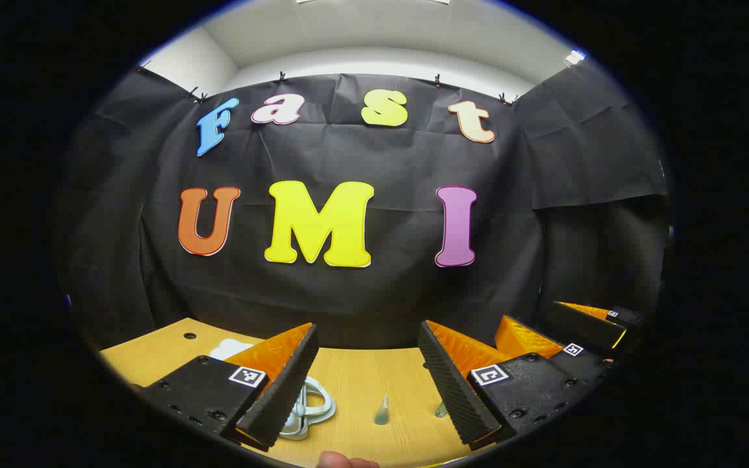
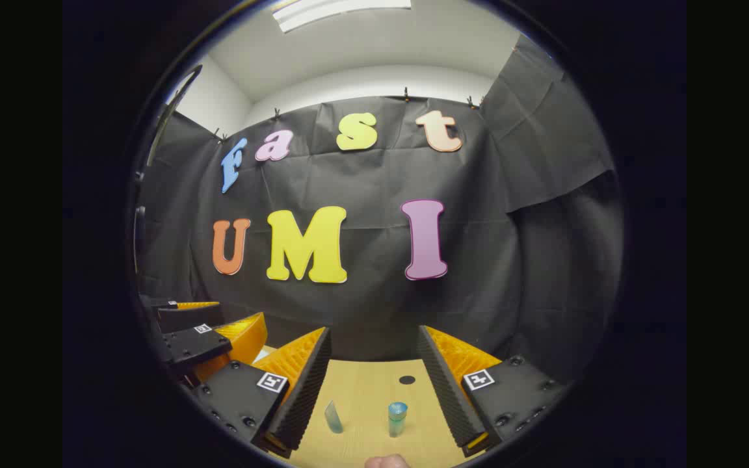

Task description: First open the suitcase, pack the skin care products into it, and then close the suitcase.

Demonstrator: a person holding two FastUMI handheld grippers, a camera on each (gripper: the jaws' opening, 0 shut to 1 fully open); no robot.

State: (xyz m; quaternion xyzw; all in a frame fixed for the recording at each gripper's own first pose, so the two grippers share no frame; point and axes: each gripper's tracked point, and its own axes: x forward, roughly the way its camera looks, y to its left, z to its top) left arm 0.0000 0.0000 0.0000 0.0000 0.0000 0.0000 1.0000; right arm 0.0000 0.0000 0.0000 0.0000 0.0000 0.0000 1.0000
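We see the wooden tabletop (image 1: 361, 383) below the black cloth wall (image 1: 361, 286). Our left hand-held gripper (image 1: 371, 383) hangs over it with jaws spread wide, holding nothing; our right hand-held gripper (image 2: 374, 390) is likewise wide and unladen. A white, looped item (image 1: 309, 406) lies beside the left finger; we cannot tell what it is. Two skin care products stand apart on the wood: a small teal bottle (image 2: 397, 418) upright and a slim pointed tube (image 2: 333, 416).
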